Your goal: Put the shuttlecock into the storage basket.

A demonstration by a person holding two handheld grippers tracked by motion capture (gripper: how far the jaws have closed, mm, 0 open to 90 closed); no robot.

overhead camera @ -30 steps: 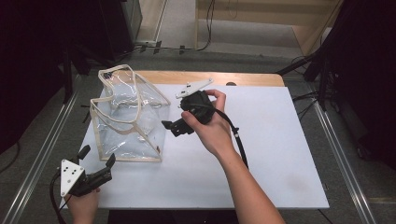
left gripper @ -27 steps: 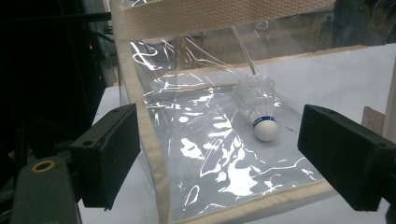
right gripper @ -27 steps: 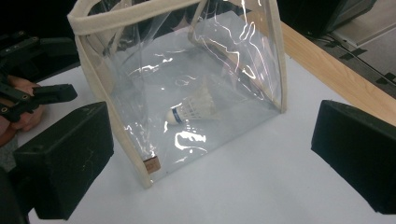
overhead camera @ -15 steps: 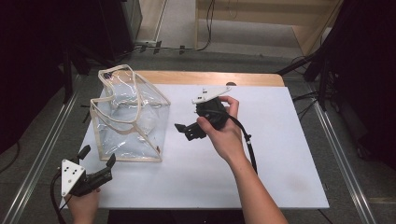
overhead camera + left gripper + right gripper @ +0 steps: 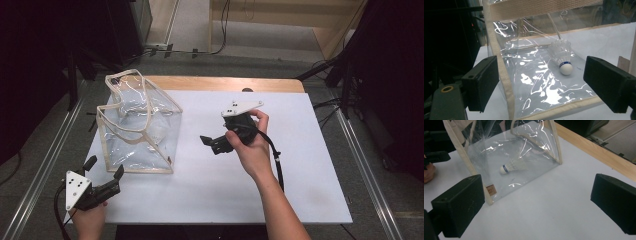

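Observation:
A clear plastic bag (image 5: 140,127) with cream webbing trim stands on the left of the white table top (image 5: 305,165). A white shuttlecock (image 5: 564,62) lies inside it on its bottom, cork end toward the bag's near side (image 5: 510,166). My left gripper (image 5: 104,166) is open at the table's front left corner, just short of the bag's near corner (image 5: 506,82); nothing is between its jaws. My right gripper (image 5: 210,144) is open and empty, held above the middle of the table to the right of the bag (image 5: 506,150), jaws pointing toward it.
A wooden strip (image 5: 225,82) runs along the table's far edge. Metal rails (image 5: 360,165) flank the table on both sides. Dark equipment and cables stand on the floor behind. A black cable (image 5: 275,160) trails from the right gripper along the forearm.
My right gripper has drawn back from the bag, moving right toward the table's middle. The left gripper and the bag have stayed where they were.

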